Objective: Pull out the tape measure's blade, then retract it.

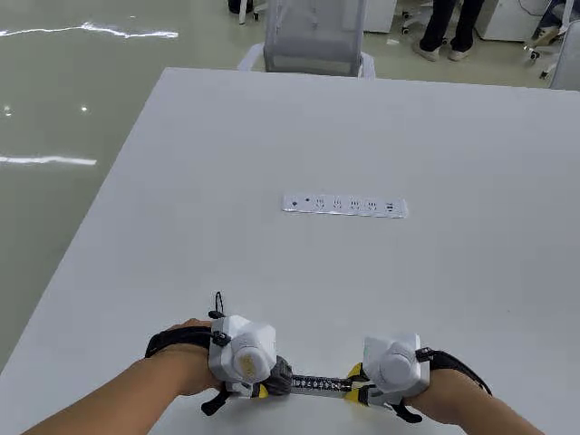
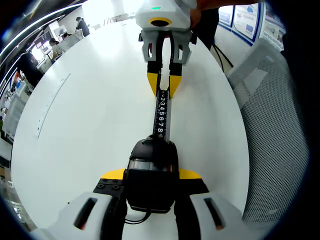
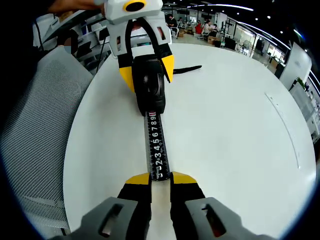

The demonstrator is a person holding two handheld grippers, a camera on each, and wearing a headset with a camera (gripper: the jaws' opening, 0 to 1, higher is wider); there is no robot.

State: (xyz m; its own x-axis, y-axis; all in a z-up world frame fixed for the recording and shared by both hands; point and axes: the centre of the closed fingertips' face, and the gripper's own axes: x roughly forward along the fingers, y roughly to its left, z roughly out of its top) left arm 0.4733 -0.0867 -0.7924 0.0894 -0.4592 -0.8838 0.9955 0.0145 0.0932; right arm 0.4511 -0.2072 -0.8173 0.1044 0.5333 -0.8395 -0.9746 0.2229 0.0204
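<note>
A wide white counter (image 1: 381, 127) stands in an open office room, with a grey mesh chair (image 1: 315, 36) at its far end and a white power strip (image 1: 344, 206) set in its middle. The tape measure (image 1: 281, 378) is at 6 o'clock in the head view, close to the near edge of the counter. I cannot tell if it rests on the surface or hangs just above it.

The left hand-held gripper (image 2: 152, 174) is clamped on the black case (image 2: 152, 165) from both sides. I judge this is so that the case cannot follow when the blade is drawn. The right hand-held gripper (image 3: 160, 178) has its yellow tips pressed together on the free end of the blade (image 3: 156, 145). This gives a firm place to pull and stops the spring from taking the blade back. Only a short length is out, with numbers up to about nine between the case and the tips.

In the head view the long axis of the blade runs from 9 o'clock to 3 o'clock, along the near edge. The case is at the 9 o'clock end, its mouth pointing to 3 o'clock, toward the right hand-held gripper. The blade is straight, printed face up, and the two grippers face each other on one line.
</note>
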